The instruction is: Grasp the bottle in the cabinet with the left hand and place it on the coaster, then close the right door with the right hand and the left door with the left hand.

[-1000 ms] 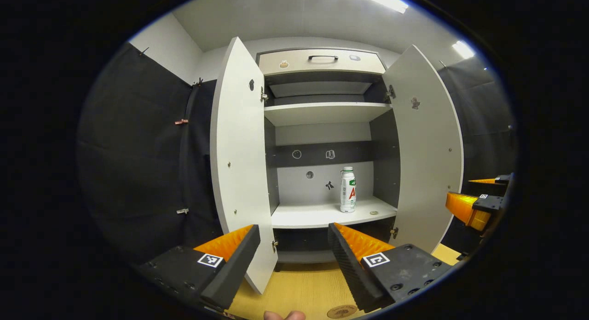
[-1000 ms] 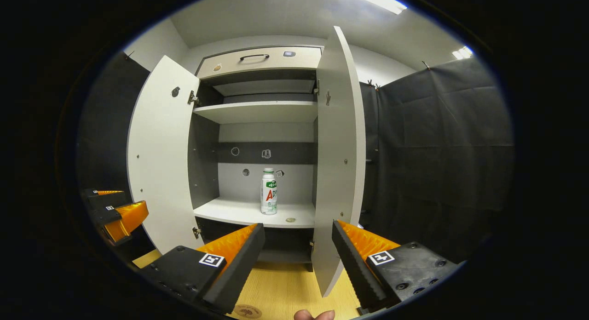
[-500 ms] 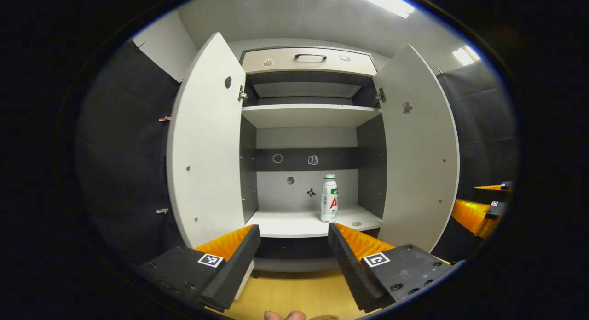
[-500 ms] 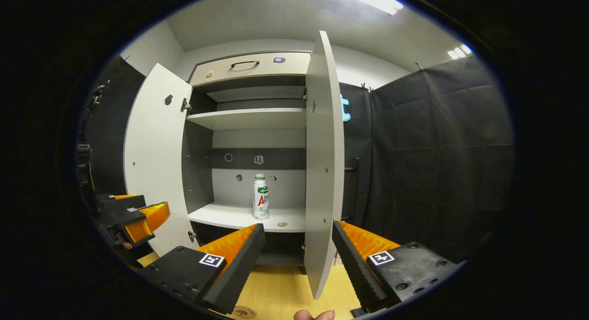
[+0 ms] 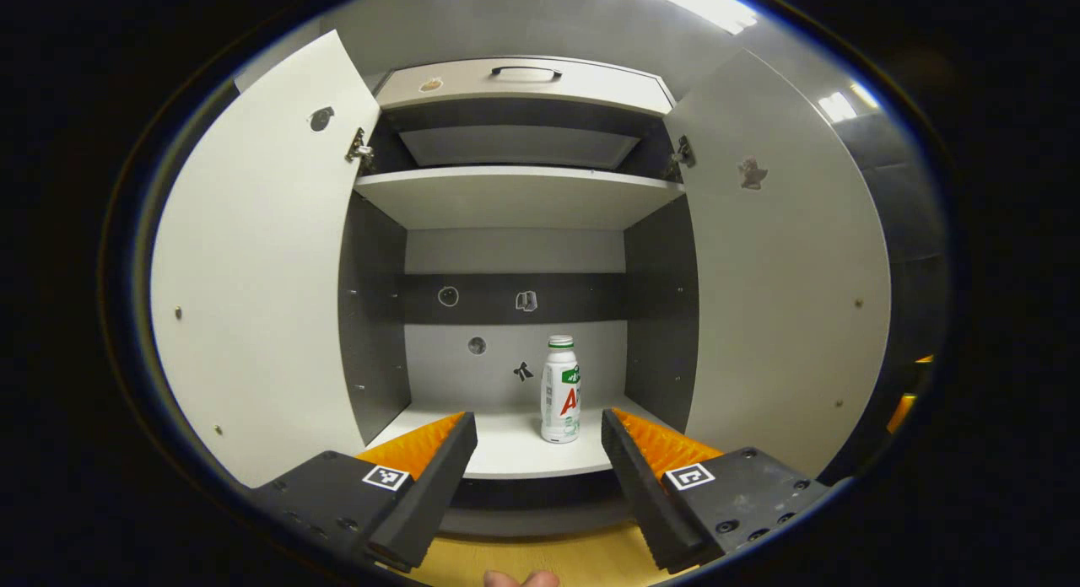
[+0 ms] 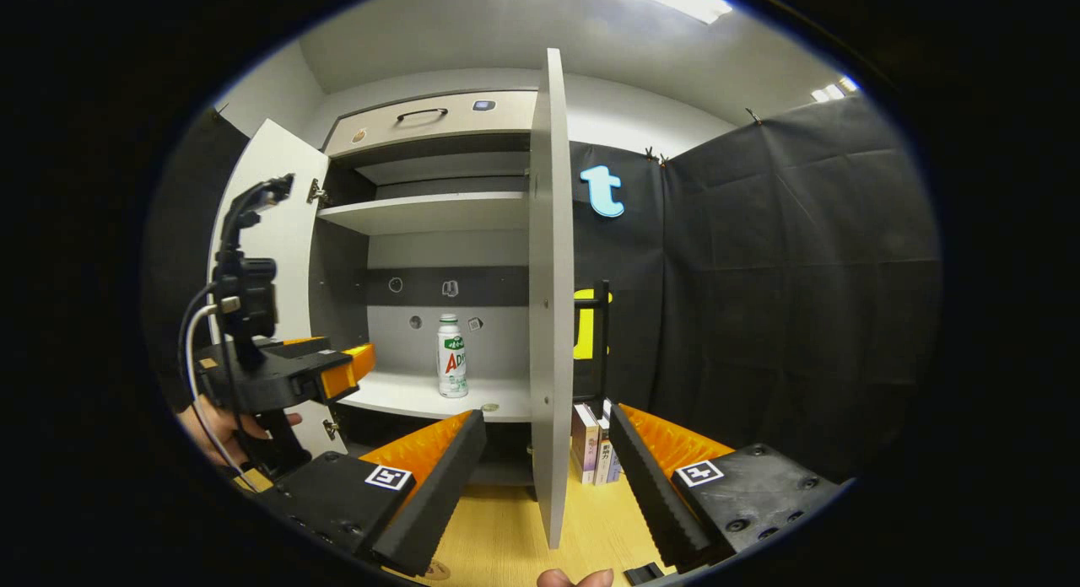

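Both cabinet doors stand open, the bottle (image 5: 560,390) upright on the lower shelf (image 5: 506,452). Left tongs (image 5: 538,439) hover spread apart before it, not touching. Right tongs (image 6: 547,452), also apart, straddle the right door's (image 6: 550,317) edge.

The left tool (image 5: 538,427) is pointing level and forward, its two fingers (image 5: 430,452) standing wide apart with nothing between them. In the right gripper view it (image 6: 350,369) is showing at the left, with a hand (image 6: 221,425) gripping its handle from below. The right tool (image 6: 547,431) is likewise pointing level, jaws spread wide and holding nothing. A fingertip (image 6: 574,578) is showing beneath it.
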